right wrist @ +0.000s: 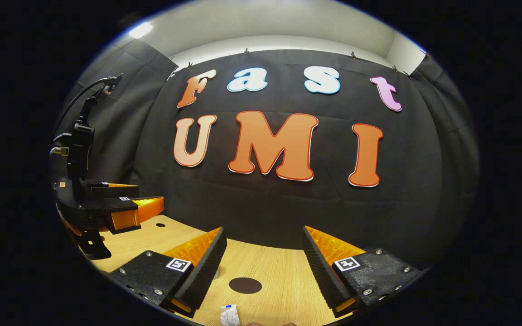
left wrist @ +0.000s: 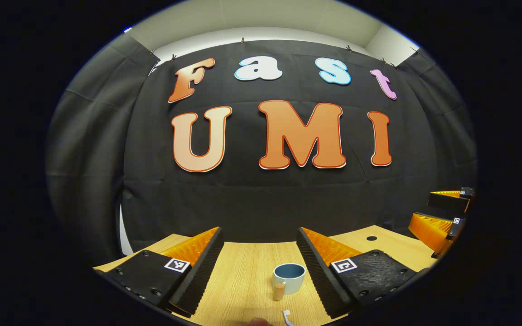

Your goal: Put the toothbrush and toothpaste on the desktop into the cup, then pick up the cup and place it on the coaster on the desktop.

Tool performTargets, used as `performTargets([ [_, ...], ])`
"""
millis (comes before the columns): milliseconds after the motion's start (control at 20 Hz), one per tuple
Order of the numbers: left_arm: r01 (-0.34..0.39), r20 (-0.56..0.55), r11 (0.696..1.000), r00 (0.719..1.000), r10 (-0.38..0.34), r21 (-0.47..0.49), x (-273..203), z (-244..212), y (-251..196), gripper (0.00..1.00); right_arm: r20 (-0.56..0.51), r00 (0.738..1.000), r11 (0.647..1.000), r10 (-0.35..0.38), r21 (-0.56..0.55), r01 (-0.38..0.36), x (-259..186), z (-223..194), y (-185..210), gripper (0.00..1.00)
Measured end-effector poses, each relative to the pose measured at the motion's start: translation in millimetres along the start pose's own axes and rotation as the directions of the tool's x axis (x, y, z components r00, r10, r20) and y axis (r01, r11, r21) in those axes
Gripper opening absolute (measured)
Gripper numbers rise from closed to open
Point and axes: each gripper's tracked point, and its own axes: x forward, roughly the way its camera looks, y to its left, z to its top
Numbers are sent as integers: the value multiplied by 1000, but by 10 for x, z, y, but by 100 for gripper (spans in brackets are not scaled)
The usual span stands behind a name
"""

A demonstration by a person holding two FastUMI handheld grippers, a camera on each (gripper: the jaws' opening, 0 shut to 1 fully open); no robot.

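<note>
In the left gripper view a pale cup [left wrist: 289,277] with a blue inside stands upright on the wooden desktop [left wrist: 243,271], between and beyond my open left gripper [left wrist: 258,232]. A short tan stub [left wrist: 279,291] sits against the cup's near side. The white tip of the toothbrush [left wrist: 287,317] lies at the bottom edge, nearer than the cup. In the right gripper view a dark round coaster [right wrist: 245,285] lies flat on the desktop between the fingers of my open right gripper [right wrist: 263,230]. The white end of the toothpaste tube [right wrist: 229,315] lies just in front of the coaster.
The right gripper [left wrist: 444,217] hangs over the table's far right edge, and the left gripper [right wrist: 116,206] with its cable hangs at the left. A small round hole [right wrist: 160,224] is cut in the desktop near the back. The black cloth wall closes off the far side.
</note>
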Motion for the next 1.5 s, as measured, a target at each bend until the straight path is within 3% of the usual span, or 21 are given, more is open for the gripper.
performTargets([
  [150, 6, -15, 1000, 1000, -6, -24, 21, -29, 9, 96, -14, 1000, 1000, 2, -13, -2, -1, -44, -5, 99],
  [550, 27, -136, 999, 990, -24, 24, 15, -274, -49, 97, -114, 993, 1000, 22, 6, -21, -87, -246, -54, 99],
  [850, 74, -312, 997, 947, -80, -30, -59, -736, -227, 97, -232, 971, 998, 56, 1, -58, -200, -505, -6, 98],
  [1050, 92, -452, 992, 884, -119, -82, -111, -1129, -313, 98, -322, 941, 994, 104, 22, -103, -277, -692, 131, 96],
  [1200, 126, -556, 980, 809, -192, -154, -227, -1370, -479, 98, -429, 888, 986, 168, 69, -153, -383, -890, 283, 95],
  [1300, 114, -613, 982, 768, -183, -150, -135, -1560, -506, 98, -480, 861, 986, 166, 73, -149, -431, -1019, 270, 94],
  [1500, 99, -729, 977, 653, -206, -187, -59, -1782, -530, 98, -560, 809, 984, 178, 77, -163, -477, -1260, 314, 92],
])
